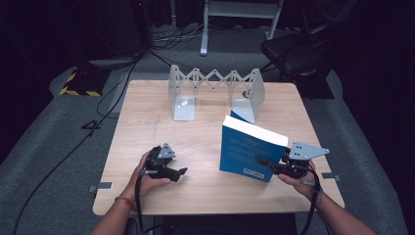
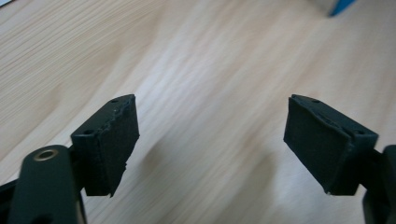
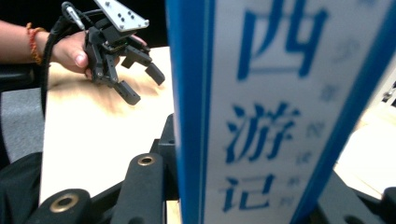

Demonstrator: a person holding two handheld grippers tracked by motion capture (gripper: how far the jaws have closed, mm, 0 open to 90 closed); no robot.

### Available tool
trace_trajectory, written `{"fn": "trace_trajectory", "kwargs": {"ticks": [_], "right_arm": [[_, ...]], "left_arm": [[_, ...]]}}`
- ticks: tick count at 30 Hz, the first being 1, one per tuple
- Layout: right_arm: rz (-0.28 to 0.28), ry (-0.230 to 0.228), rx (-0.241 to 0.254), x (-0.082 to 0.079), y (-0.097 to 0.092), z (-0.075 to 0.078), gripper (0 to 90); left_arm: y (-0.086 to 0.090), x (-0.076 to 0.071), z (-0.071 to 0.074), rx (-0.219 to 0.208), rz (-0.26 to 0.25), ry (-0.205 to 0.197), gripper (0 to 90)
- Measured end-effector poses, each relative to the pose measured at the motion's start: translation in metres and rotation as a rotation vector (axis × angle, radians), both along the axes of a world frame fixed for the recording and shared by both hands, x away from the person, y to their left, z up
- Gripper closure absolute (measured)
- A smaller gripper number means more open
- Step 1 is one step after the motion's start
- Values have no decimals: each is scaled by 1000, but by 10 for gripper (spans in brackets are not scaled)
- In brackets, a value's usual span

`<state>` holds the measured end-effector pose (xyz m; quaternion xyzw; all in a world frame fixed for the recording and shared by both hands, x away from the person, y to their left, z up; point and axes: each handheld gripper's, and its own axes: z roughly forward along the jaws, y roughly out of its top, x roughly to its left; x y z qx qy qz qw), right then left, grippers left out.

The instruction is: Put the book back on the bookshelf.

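The blue book (image 1: 250,152) stands upright on the counter (image 1: 147,122) near its right front corner, and my right fingers (image 1: 264,161) clench its spine. My left fingers (image 1: 178,172) hang released and empty over the bare front left of the counter. The folding book rack (image 1: 215,90) at the far edge holds nothing, so I judge the shelving not yet done.

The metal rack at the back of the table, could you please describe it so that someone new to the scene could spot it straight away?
Start at the light wooden table and look to its far edge. There stands the metal rack: two pale upright end plates joined by a zigzag scissor lattice. Unlike the blue book nearer the front, which the right gripper holds upright, it is grey and nothing touches it.
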<state>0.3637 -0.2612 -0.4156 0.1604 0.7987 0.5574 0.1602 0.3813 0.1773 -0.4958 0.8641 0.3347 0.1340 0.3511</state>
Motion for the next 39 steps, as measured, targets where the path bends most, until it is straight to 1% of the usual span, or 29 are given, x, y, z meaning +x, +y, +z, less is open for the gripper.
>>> {"fn": "trace_trajectory", "kwargs": {"ticks": [1, 2, 3, 4, 5, 7, 9, 10, 13, 15, 18, 21, 24, 25, 27, 28, 29, 32, 35, 37, 38, 39], "right_arm": [[-7, -1, -2, 3, 2, 2, 623], [-15, -3, 1, 6, 3, 3, 624], [-26, -4, 5, 10, 4, 4, 624], [-33, -5, 3, 13, 5, 5, 624], [-45, -13, 3, 15, 6, 6, 624], [-59, -30, -4, 23, 8, 9, 624], [-70, -50, -22, 28, 9, 12, 624], [-82, -66, -32, 31, 9, 15, 624], [-102, -79, -37, 39, 10, 21, 624], [-118, -79, -27, 44, 9, 24, 624], [-143, -107, -27, 52, 8, 32, 624], [-172, -129, -14, 57, 7, 39, 624], [-201, -137, 10, 62, 2, 48, 624], [-201, -137, 10, 62, 2, 48, 624], [-242, -154, 12, 70, -1, 54, 624], [-242, -154, 12, 70, -1, 54, 624], [-264, -162, 15, 77, -3, 57, 624], [-301, -171, 27, 84, -5, 60, 624], [-317, -170, 28, 88, -7, 62, 624], [-337, -167, 41, 94, -7, 64, 624], [-350, -174, 40, 96, -6, 65, 623], [-351, -170, 44, 97, -5, 65, 624]], "left_arm": [[3, 1, -3, 16, 20, 6, 170], [7, 3, -6, 24, 51, 16, 170], [9, 4, -7, 8, 50, 27, 162], [10, 4, -7, 2, 56, 19, 162], [10, 4, -7, 7, 51, 18, 164], [9, 5, -8, 0, 51, 19, 158], [9, 5, -8, 3, 48, 16, 157], [8, 5, -8, -5, 48, 19, 157], [7, 6, -8, -3, 49, 21, 155], [7, 7, -8, 1, 47, 20, 154], [7, 6, -8, 0, 51, 21, 154], [7, 6, -8, 3, 55, 18, 154], [6, 6, -8, 5, 58, 18, 150], [6, 6, -8, 5, 58, 18, 149], [6, 6, -8, 0, 59, 20, 149], [6, 6, -8, 0, 59, 20, 148], [6, 6, -8, 1, 58, 19, 148], [6, 6, -8, 3, 59, 18, 148], [6, 6, -8, 0, 58, 20, 148], [6, 6, -8, 1, 58, 21, 148], [6, 6, -8, 1, 58, 21, 148], [6, 6, -8, -2, 58, 22, 148]]}}
